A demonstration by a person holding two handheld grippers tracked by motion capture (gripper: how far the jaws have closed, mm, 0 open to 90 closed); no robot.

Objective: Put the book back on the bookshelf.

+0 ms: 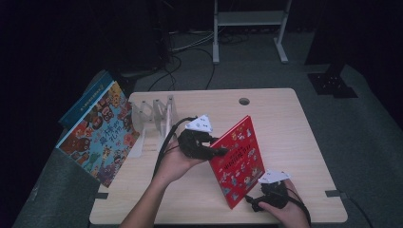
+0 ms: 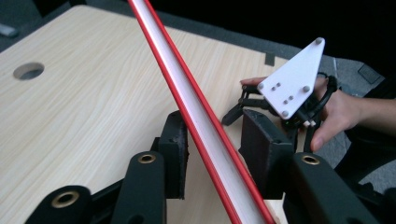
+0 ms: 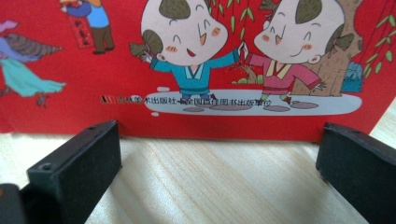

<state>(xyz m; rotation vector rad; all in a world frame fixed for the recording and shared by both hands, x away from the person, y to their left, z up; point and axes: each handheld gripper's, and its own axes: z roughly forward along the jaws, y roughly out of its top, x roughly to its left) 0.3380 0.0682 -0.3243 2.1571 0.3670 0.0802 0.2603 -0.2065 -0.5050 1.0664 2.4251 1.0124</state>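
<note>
- I have the red book (image 1: 239, 159) standing on its lower edge near the middle of the table (image 1: 285, 114), tilted, with its picture cover facing my right side.
- My left gripper (image 1: 216, 151) sits at the book's upper left edge. In the left gripper view the book's page edge (image 2: 196, 116) runs slantwise between the two black pads (image 2: 175, 154).
- The left pad lies against the red cover; the right pad stands just beside the other cover, and I cannot tell whether it presses yet. I read these jaws as partly closed around the book, not clearly pinching it.
- My right gripper (image 1: 254, 202) rests low on the table at the book's bottom right corner, held in my right hand (image 1: 285, 213).
- In the right gripper view its jaws stand wide apart with bare wood between them. The book's front cover (image 3: 196, 65) fills the space just ahead, its lower edge on the table, near the pad tips; I cannot tell whether they touch it.
- That same right gripper shows in the left gripper view too, with its white three-cornered plate (image 2: 294, 81) uppermost.
- At the table's left end a second picture book (image 1: 100, 133) leans tilted against a clear rack (image 1: 154, 118), well apart from the red book.
- A round hole (image 1: 244, 101) sits in the table top near its far edge.
</note>
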